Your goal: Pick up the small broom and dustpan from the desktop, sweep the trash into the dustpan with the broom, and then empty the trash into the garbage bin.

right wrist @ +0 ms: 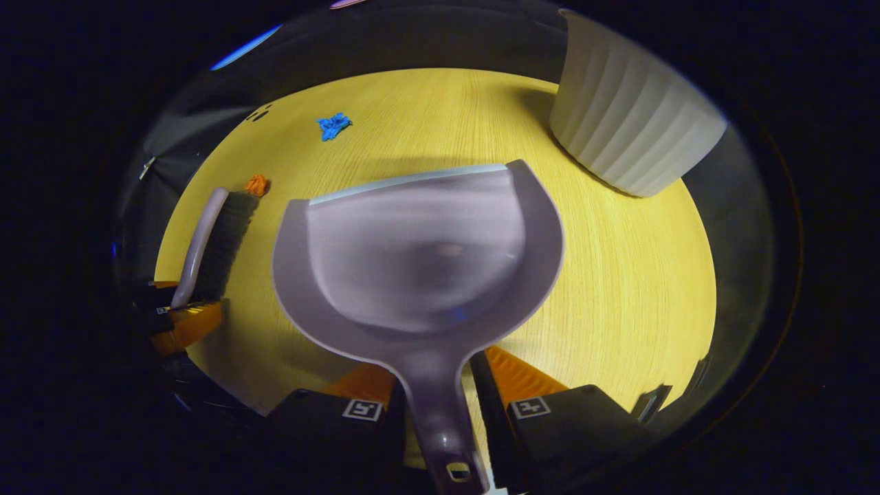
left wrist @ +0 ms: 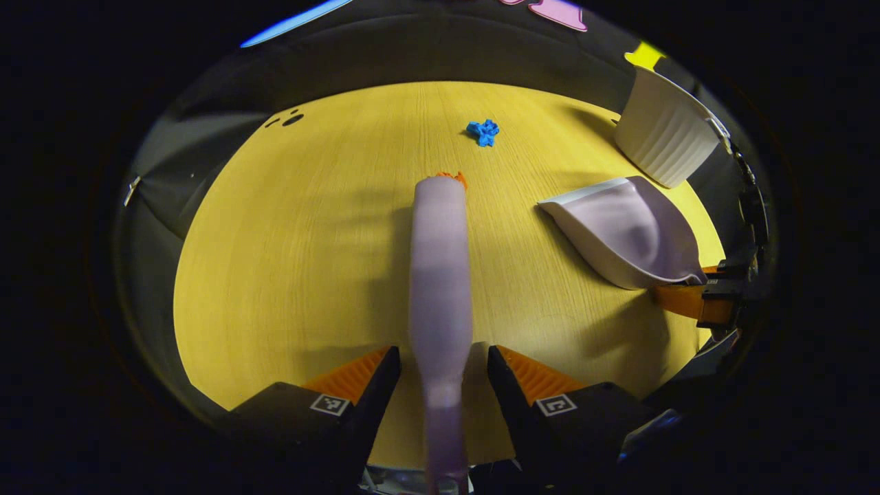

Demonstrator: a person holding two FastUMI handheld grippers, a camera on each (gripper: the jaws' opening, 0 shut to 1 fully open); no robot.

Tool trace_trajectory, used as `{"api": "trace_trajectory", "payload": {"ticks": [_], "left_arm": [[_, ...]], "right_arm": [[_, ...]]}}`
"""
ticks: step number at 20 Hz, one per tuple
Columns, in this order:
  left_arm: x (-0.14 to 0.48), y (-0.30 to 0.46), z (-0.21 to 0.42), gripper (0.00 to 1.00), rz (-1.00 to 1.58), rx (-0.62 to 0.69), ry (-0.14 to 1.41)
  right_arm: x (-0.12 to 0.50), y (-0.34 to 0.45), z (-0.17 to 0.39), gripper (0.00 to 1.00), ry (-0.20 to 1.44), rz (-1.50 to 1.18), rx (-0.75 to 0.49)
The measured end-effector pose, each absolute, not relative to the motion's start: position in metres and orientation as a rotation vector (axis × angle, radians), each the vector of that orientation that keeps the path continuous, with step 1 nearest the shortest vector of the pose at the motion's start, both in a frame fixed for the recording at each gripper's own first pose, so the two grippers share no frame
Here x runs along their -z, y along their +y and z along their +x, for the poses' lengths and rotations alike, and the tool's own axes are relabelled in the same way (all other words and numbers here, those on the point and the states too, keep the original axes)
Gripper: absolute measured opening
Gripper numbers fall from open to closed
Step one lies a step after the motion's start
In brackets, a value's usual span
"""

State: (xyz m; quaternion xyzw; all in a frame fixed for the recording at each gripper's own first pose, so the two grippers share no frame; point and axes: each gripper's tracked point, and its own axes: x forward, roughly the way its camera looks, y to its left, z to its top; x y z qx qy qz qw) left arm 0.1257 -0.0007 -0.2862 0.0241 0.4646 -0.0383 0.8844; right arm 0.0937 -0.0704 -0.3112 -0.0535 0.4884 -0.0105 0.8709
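Note:
My left gripper (left wrist: 443, 357) is shut on the handle of the small lavender broom (left wrist: 440, 261), which points away over the yellow desktop (left wrist: 289, 261). An orange scrap of trash (left wrist: 455, 177) lies at the broom's far end, and a blue scrap (left wrist: 483, 131) lies farther off. In the right gripper view, my right gripper (right wrist: 436, 368) is shut on the handle of the lavender dustpan (right wrist: 419, 254), held above the desktop (right wrist: 619, 289) with its lip facing away. The broom (right wrist: 206, 234) shows there at the left, its dark bristles next to the orange scrap (right wrist: 257, 184). The dustpan (left wrist: 619, 230) holds no trash.
A white ribbed garbage bin (left wrist: 663, 134) stands at the far right of the desktop, just beyond the dustpan (right wrist: 632, 124). The blue scrap (right wrist: 333, 126) lies toward the far edge. Small dark marks (left wrist: 289, 120) sit at the far left corner. The desktop's rounded edge runs all around.

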Motion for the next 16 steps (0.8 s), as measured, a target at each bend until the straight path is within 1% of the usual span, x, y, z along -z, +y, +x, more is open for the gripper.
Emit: {"api": "trace_trajectory", "payload": {"ticks": [1, 3, 4, 5, 6, 8, 9, 10, 11, 12, 13, 14, 16], "left_arm": [[0.286, 0.002, 0.127, 0.81, 0.049, 0.073, 0.966], [0.286, 0.002, 0.132, 0.75, 0.073, 0.080, 0.964], [0.286, 0.004, 0.132, 0.69, 0.095, 0.079, 0.970], [0.288, 0.005, 0.133, 0.66, 0.112, 0.076, 0.973], [0.286, 0.001, 0.136, 0.59, 0.115, 0.083, 0.963], [0.290, -0.001, 0.137, 0.40, 0.121, 0.073, 0.966], [0.288, -0.001, 0.137, 0.36, 0.112, 0.072, 0.954], [0.288, -0.001, 0.138, 0.36, 0.096, 0.069, 0.945], [0.287, 0.000, 0.137, 0.31, 0.082, 0.070, 0.936], [0.286, 0.000, 0.136, 0.28, 0.064, 0.071, 0.937], [0.286, 0.003, 0.133, 0.28, 0.050, 0.069, 0.938], [0.284, 0.007, 0.133, 0.28, 0.042, 0.063, 0.937], [0.278, 0.015, 0.134, 0.27, 0.033, 0.048, 0.923]], "right_arm": [[0.315, -0.070, 0.092, 0.45, 1.029, -0.113, 0.020], [0.316, -0.069, 0.093, 0.44, 1.041, -0.130, 0.006], [0.314, -0.069, 0.094, 0.42, 1.040, -0.137, -0.009], [0.316, -0.069, 0.094, 0.40, 1.044, -0.138, -0.020], [0.314, -0.068, 0.095, 0.38, 1.047, -0.135, -0.028], [0.315, -0.068, 0.094, 0.37, 1.054, -0.127, -0.039], [0.315, -0.069, 0.094, 0.36, 1.054, -0.125, -0.045], [0.315, -0.068, 0.094, 0.36, 1.055, -0.128, -0.053], [0.315, -0.068, 0.095, 0.41, 1.055, -0.132, -0.062], [0.314, -0.069, 0.095, 0.31, 1.057, -0.132, -0.069], [0.315, -0.069, 0.094, 0.31, 1.061, -0.138, -0.077], [0.315, -0.070, 0.093, 0.36, 1.062, -0.149, -0.084], [0.312, -0.070, 0.092, 0.36, 1.055, -0.171, -0.104]]}}
